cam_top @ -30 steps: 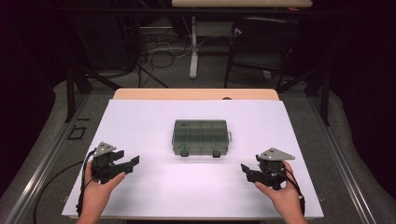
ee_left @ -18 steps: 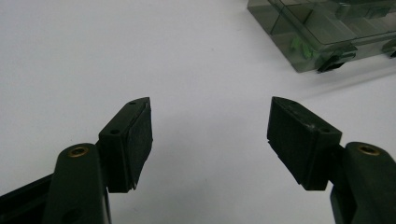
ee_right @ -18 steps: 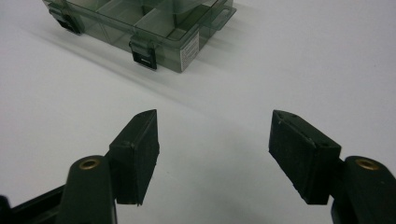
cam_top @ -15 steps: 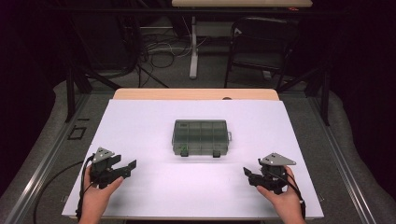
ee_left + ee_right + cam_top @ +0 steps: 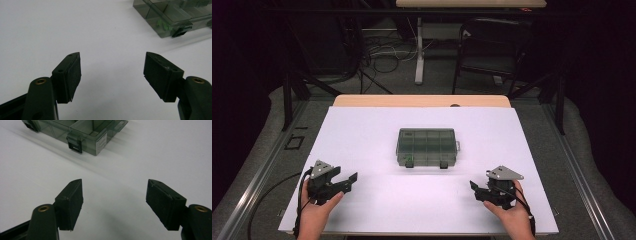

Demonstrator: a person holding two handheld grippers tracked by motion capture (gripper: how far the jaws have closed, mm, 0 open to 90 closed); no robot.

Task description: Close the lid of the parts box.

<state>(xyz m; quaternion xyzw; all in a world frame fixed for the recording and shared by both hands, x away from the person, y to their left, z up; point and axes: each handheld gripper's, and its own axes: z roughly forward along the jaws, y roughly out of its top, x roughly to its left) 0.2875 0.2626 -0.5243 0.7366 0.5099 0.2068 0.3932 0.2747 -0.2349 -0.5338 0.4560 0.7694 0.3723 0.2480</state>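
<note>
A closed, smoky-clear compartment box (image 5: 427, 147) lies at the centre of the white bench (image 5: 362, 125), its long axis running left to right across the frame and its two dark latches (image 5: 75, 145) on the near side. The left gripper (image 5: 346, 181), at lower left, and the right gripper (image 5: 477, 189), at lower right, both have their fingers (image 5: 68, 75) spread wide and hold nothing. The box sits forward of and between the two grippers, well apart from each and about equally near both, so either could reach a latch.
</note>
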